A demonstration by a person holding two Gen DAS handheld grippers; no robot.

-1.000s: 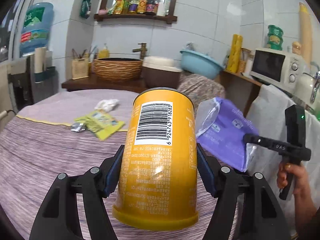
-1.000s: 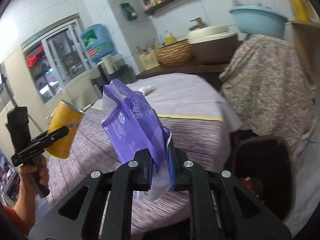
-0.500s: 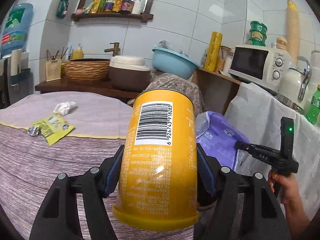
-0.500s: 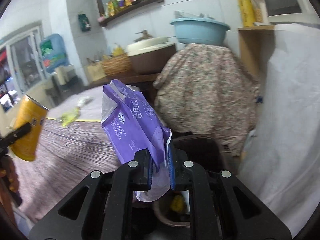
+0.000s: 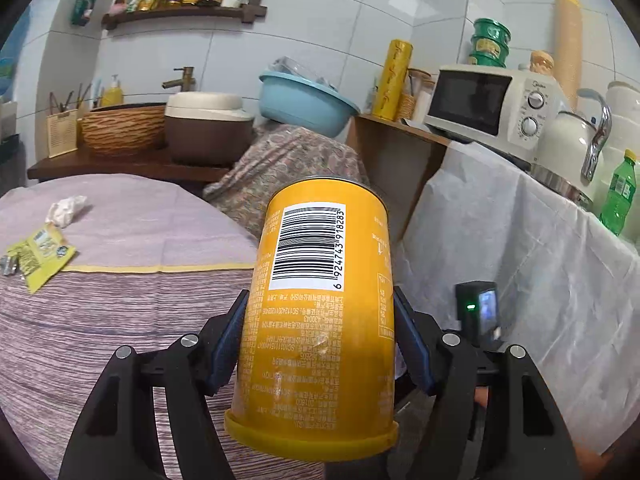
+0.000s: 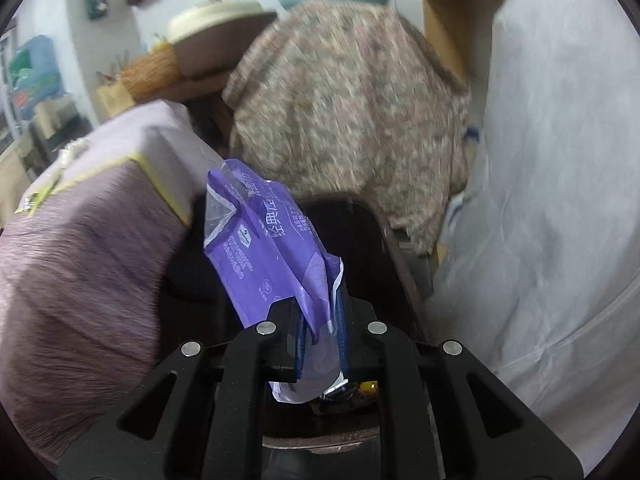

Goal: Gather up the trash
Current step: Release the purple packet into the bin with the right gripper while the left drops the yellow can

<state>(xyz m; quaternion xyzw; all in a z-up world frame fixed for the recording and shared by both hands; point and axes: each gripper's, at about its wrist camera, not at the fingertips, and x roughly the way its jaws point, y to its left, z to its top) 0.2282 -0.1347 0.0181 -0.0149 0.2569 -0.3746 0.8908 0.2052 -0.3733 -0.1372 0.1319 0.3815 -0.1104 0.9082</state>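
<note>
My left gripper is shut on a tall yellow can with a barcode, held above the table's right edge. My right gripper is shut on a purple plastic wrapper and holds it over the dark trash bin on the floor beside the table. Some trash shows at the bin's bottom. A yellow packet, a crumpled white tissue and a small foil piece lie on the purple tablecloth. The right gripper's body shows in the left wrist view, low at the right.
A floral-covered object stands behind the bin. A white-draped counter at the right carries a microwave, kettle and green bottle. A wooden shelf at the back holds a basket, pot and blue basin.
Both grippers have swung right, off the table. The right gripper has tipped down with the wrapper, now over the bin. The left keeps the can.
</note>
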